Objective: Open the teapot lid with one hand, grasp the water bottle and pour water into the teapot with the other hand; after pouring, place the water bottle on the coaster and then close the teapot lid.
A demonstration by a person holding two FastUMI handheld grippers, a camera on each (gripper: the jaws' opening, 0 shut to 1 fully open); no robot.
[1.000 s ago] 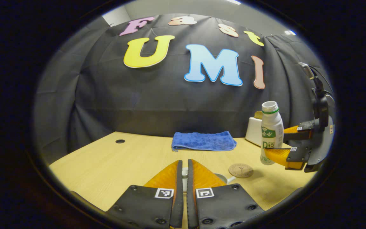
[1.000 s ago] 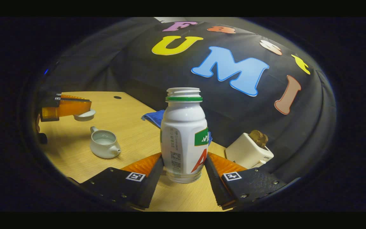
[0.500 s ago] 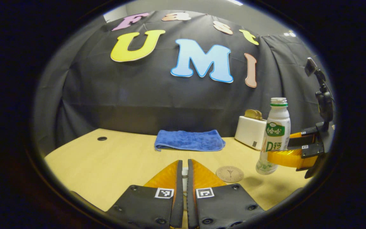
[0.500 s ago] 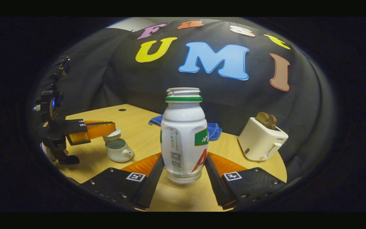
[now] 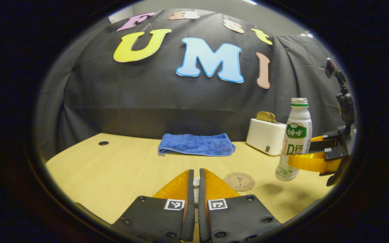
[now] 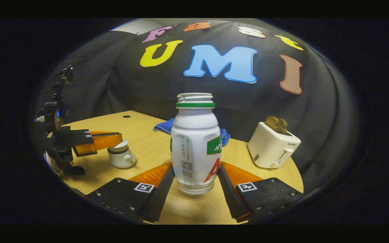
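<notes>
A white bottle point(image 6: 194, 141) with a green neck ring and no cap stands upright between the fingers of my right gripper point(image 6: 194, 182), which is shut on it. In the left gripper view the bottle point(image 5: 294, 138) hangs a little above the table, just right of the round brown coaster point(image 5: 239, 181), and casts a shadow below. My left gripper point(image 5: 196, 184) is shut on the small white knob of the teapot lid point(image 6: 122, 146). The lid sits on top of the white teapot point(image 6: 123, 159), whose spout points right; I cannot tell if it is fully seated.
A blue folded towel point(image 5: 196, 145) lies at the back of the wooden table point(image 5: 113, 168). A white toaster point(image 5: 265, 135) with bread in it stands at the back right, behind the bottle. A small round hole point(image 5: 103, 143) is in the table's far left.
The left gripper has lowered the lid from above the open teapot onto it. The right gripper has brought the bottle upright and moved it right of the coaster.
</notes>
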